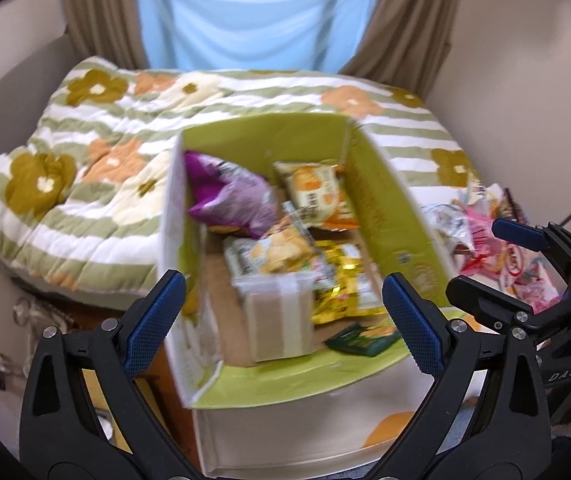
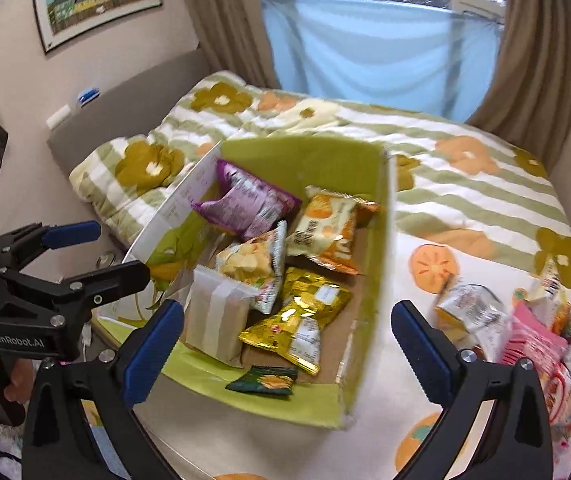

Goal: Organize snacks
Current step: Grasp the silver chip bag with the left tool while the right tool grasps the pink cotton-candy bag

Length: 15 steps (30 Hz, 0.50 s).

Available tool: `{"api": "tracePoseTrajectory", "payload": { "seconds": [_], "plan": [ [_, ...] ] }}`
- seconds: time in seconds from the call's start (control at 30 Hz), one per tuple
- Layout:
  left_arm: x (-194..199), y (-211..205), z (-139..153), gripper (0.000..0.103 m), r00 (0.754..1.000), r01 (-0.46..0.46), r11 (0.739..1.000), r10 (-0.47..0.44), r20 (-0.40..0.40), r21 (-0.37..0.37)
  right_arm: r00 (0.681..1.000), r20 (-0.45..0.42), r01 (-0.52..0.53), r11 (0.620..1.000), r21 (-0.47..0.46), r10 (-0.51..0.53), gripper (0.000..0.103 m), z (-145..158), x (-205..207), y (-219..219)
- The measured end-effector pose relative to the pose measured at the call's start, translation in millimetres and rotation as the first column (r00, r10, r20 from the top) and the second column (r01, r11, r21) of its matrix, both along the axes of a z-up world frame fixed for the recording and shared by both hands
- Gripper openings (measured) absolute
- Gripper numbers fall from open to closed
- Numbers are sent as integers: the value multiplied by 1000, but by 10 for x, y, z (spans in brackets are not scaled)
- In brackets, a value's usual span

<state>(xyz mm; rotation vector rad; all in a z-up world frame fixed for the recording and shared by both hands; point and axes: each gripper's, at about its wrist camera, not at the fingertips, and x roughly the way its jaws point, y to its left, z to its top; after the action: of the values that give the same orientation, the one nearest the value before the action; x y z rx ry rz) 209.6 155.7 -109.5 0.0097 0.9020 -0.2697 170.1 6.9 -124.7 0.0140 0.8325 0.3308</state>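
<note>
Green-lined cardboard box [image 2: 369, 216], open at the top, standing on a low table [image 2: 413, 300] against the foot of a bed; its long axis runs away from the cameras toward the window [image 2: 373, 48]. Inside lie several snack packets. A purple bag [image 2: 245, 200] sits at the far left, tilted against the left wall. An orange-and-cream packet [image 2: 325, 232] lies at the far right, its length running roughly along the box. A gold packet [image 2: 301, 320] lies diagonally in the near half. A beige wrapped block [image 2: 213, 320] lies beside it to the left. A small dark green packet [image 2: 263, 380] lies flat at the near edge, crosswise. More snacks, mostly pink wrappers [image 2: 533, 352], are heaped on the table right of the box. Left gripper [image 1: 285, 316] and right gripper [image 2: 287, 344] both hover over the near end, jaws spread wide, holding nothing. Flowered quilt [image 2: 465, 184] behind.
</note>
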Motion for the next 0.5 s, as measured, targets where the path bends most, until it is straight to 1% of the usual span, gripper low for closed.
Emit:
{"api": "tracePoseTrajectory", "payload": {
  "seconds": [0.1,0.23,0.37,0.5],
  "plan": [
    [2,-198,101,98,998,53,999,-52,26,-14,998,16,65,998,5,-65,103,102,-127,-188],
    [16,-583,258,98,991,123,992,-122,62,-11,987,42,156,988,19,-156,103,221,-272,-524],
    [63,-1017,365,98,979,193,981,-191,75,-18,965,51,256,966,21,-257,103,305,-409,-988],
    [163,-1591,381,98,967,245,970,-244,67,-3,939,57,339,941,11,-339,103,339,-494,-1436]
  ]
}}
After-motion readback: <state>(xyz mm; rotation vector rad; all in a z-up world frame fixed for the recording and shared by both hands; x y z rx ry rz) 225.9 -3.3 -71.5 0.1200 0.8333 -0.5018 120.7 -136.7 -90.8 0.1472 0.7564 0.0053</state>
